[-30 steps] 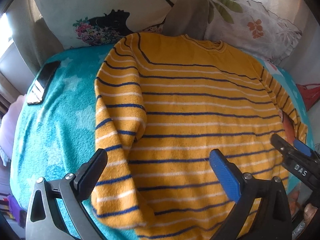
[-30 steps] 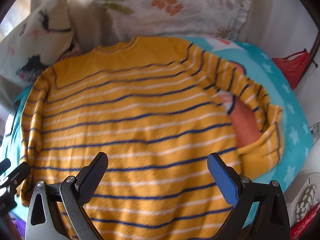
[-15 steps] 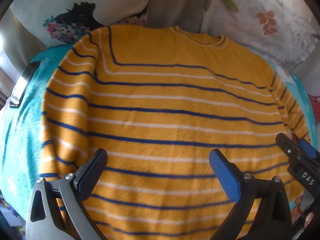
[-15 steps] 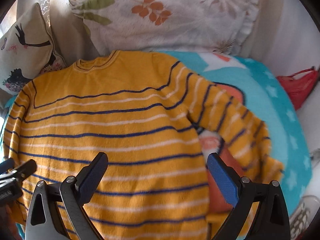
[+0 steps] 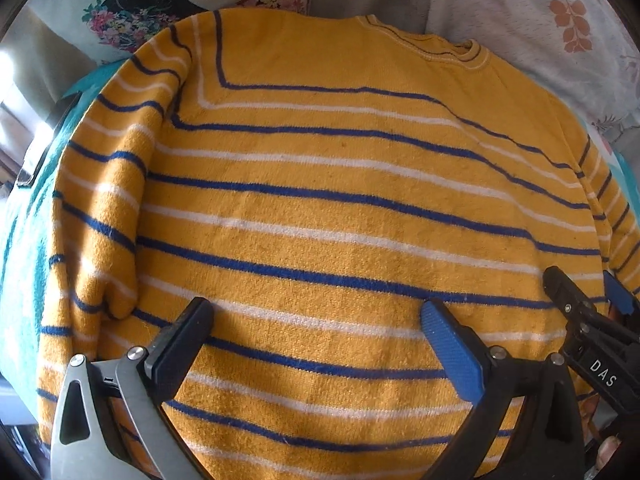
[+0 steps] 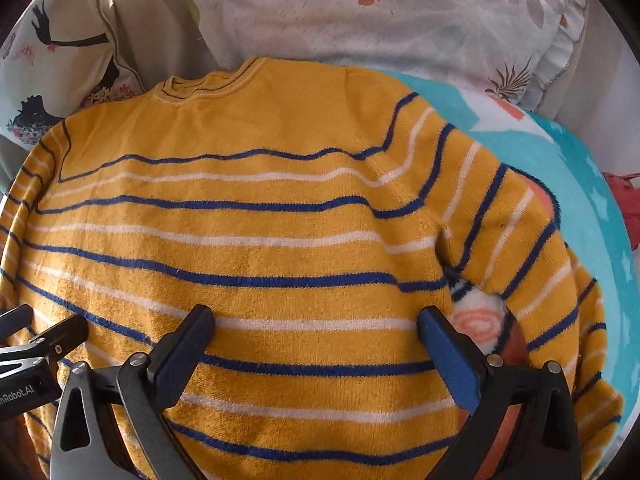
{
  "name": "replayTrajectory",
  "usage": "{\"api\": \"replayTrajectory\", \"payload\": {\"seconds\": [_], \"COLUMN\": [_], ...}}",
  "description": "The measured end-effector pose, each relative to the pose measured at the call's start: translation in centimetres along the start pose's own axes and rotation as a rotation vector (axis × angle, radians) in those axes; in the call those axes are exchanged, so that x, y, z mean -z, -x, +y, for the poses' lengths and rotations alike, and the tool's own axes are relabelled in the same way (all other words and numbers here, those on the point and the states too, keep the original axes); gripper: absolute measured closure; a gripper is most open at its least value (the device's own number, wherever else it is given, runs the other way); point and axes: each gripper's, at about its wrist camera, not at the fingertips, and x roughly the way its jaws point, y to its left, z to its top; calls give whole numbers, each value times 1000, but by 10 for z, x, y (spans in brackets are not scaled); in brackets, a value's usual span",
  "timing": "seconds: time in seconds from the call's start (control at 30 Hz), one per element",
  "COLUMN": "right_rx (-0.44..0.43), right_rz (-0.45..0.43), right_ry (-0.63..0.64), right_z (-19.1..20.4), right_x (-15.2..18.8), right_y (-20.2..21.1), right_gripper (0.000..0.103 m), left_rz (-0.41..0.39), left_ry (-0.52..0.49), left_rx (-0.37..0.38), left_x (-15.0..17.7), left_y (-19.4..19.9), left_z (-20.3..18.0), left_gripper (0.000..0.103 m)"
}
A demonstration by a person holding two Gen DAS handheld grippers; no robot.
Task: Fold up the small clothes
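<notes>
Sweater (image 5: 340, 220), yellow with blue and white stripes, lies flat on a teal blanket (image 6: 560, 152) on a bed. Left tool (image 5: 316, 332) hovers spread wide above the hem, grasping nothing. Right tool (image 6: 312, 332) hovers likewise released. Next, probably pinch each sleeve (image 6: 520, 240) and fold inward evenly.

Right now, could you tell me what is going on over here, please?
A person holds two grippers over a yellow striped sweater spread flat on a teal blanket, collar toward the pillows. The left gripper and right gripper are both open, gripping nothing. No fold is made yet.
</notes>
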Motion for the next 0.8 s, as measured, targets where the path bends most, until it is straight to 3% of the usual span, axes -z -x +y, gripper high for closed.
{"api": "replayTrajectory", "payload": {"seconds": [0.33,0.8], "right_rx": [12,35], "right_rz": [-64,-83], "right_ry": [-18,-23], "right_z": [2,7], "right_x": [15,21], "right_y": [7,12], "right_gripper": [0,0], "left_rz": [2,40], "left_ry": [7,0], "left_rx": [6,6], "left_x": [13,4], "left_y": [-2,-5], "left_z": [9,8], "left_gripper": [0,0]}}
